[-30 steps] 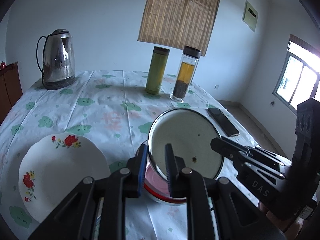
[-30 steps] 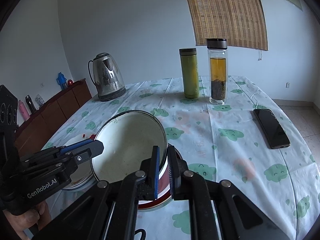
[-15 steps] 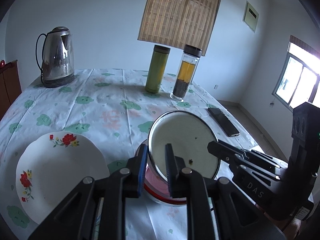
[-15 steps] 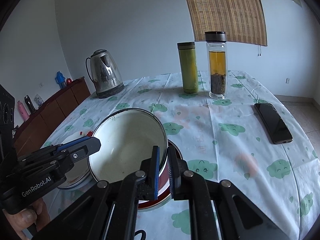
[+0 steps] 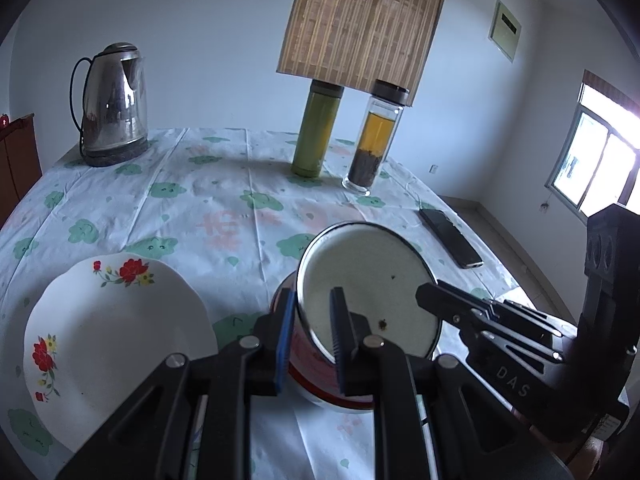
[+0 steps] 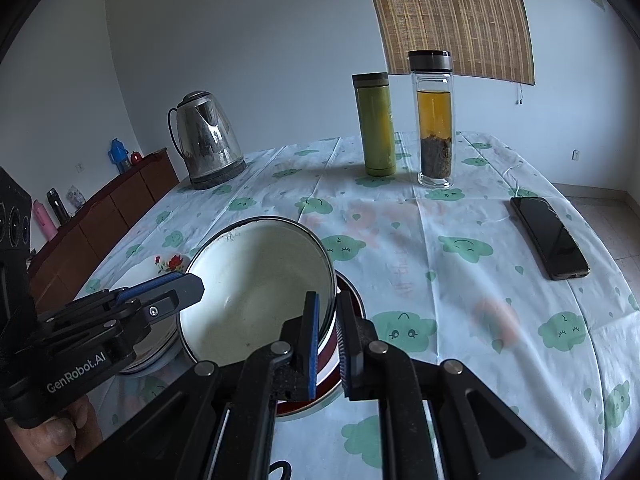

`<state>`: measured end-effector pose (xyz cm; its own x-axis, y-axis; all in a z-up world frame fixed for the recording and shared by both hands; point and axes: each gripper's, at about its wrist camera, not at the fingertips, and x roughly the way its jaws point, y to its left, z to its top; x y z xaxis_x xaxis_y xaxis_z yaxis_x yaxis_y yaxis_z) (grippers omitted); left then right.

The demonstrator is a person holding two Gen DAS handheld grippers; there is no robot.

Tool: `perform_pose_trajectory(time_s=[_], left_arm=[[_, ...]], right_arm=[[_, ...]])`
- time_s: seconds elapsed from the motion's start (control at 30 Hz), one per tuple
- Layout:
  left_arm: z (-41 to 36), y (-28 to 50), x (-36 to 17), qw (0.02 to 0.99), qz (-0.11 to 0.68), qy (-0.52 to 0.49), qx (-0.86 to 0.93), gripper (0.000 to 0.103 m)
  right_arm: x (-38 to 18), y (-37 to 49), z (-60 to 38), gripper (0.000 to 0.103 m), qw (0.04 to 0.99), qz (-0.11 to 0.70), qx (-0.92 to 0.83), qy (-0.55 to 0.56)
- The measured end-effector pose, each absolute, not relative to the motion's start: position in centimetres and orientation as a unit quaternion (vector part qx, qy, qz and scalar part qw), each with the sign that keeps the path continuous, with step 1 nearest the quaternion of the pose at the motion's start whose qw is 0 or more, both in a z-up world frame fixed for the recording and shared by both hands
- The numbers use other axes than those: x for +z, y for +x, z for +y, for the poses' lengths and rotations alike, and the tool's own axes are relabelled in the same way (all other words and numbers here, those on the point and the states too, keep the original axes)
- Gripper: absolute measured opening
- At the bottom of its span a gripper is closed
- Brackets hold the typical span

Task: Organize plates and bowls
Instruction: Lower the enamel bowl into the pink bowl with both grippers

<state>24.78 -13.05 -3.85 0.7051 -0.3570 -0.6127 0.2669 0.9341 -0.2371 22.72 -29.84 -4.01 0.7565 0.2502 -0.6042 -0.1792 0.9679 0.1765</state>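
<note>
The white enamel bowl with a dark rim (image 5: 368,292) is held tilted above the near middle of the table, its inside turned toward the cameras, and both grippers grip it at opposite sides of the rim. The left gripper (image 5: 310,334) is clamped on the left edge of the rim, with one blue pad outside the wall and the other finger inside the bowl. The right gripper (image 6: 328,340) is clamped on the right edge of the same rim in the same way, its fingers almost together because the wall is thin. Some small dark specks lie on the inner surface of the bowl.

Directly under this bowl there is a second bowl, red outside with a white band (image 5: 316,376), which stands on the tablecloth; whether the two bowls touch I cannot tell. To the left of them, near the table edge, lies a white plate with red flower prints (image 5: 112,340), flat on the cloth and apart from the bowls.

The table is covered with a white cloth with green cloud figures (image 6: 460,280). At the far side stand a green cylindrical flask (image 5: 316,128) and just beside it a clear glass bottle with amber tea and dark leaves (image 5: 376,140). In the far left corner stands a steel electric kettle (image 5: 112,104). On the right side lies a black smartphone (image 6: 550,236), face up.
</note>
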Motion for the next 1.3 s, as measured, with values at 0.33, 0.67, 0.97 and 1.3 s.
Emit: perform_pose_trajectory(time_s=[0.33,0.67,0.97,1.3], left_arm=[[-13.0,24.8,-4.2,0.918,0.352,-0.064,-0.173,0.014],[-13.2,25.1,-5.0,0.908,0.375,-0.067,-0.178,0.014],[-13.2,25.2,-5.0,0.908,0.376,-0.063,-0.174,0.014],[-13.0,25.4,-5.1,0.906,0.380,-0.065,-0.176,0.015]], right_arm=[[-4.0,22.5,-30.0,0.011,0.934,0.332,0.118,0.057],[-4.2,22.5,-30.3,0.011,0.932,0.340,0.115,0.059],[-4.9,23.0,-30.2,0.011,0.926,0.354,0.116,0.059],[-5.2,23.1,-30.3,0.012,0.925,0.355,0.121,0.066]])
